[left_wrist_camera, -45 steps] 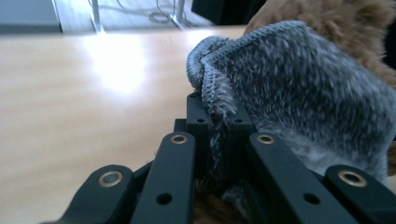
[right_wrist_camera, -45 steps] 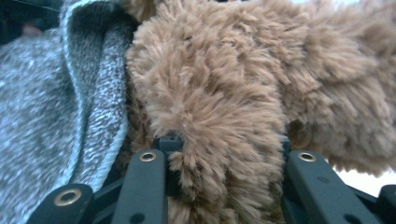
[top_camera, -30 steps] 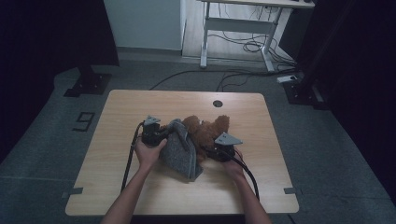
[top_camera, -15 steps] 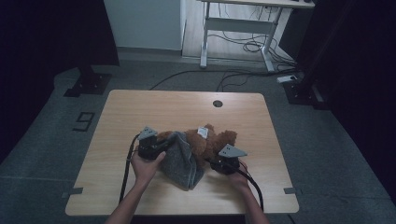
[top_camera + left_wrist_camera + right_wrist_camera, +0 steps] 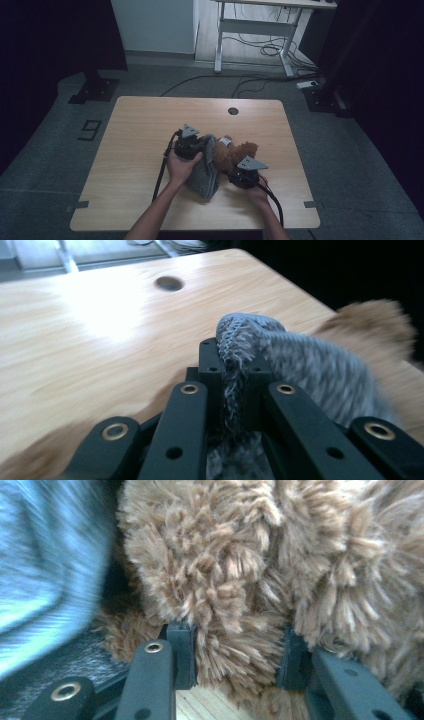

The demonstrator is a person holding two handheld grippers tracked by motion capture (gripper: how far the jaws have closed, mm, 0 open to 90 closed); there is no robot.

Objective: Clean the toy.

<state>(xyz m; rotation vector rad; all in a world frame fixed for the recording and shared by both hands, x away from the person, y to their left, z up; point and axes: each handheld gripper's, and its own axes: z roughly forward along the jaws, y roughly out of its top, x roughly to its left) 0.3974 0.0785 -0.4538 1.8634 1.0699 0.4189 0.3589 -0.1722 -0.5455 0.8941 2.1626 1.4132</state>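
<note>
1. Left gripper (image 5: 232,390) fingers were clamped on the grey knit (image 5: 205,167).
2. Right gripper (image 5: 235,655) fingers, just closing, squeezed the plush bear (image 5: 235,152).
3. The knit hung just left of the bear, above the worktop (image 5: 135,130); the left hand held it nearer.

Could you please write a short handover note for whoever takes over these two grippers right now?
Left gripper: jaws shut on the edge of the grey knitted garment, held just above the table.
Right gripper: jaws have just been closing and now press on a tuft of the brown plush bear.
Position: the bear lies mid-table, right of the garment, the two touching.
Done: both pieces gripped.
Left: the garment hangs beside the bear, not on it; it probably still has to be worked over the toy.
</note>
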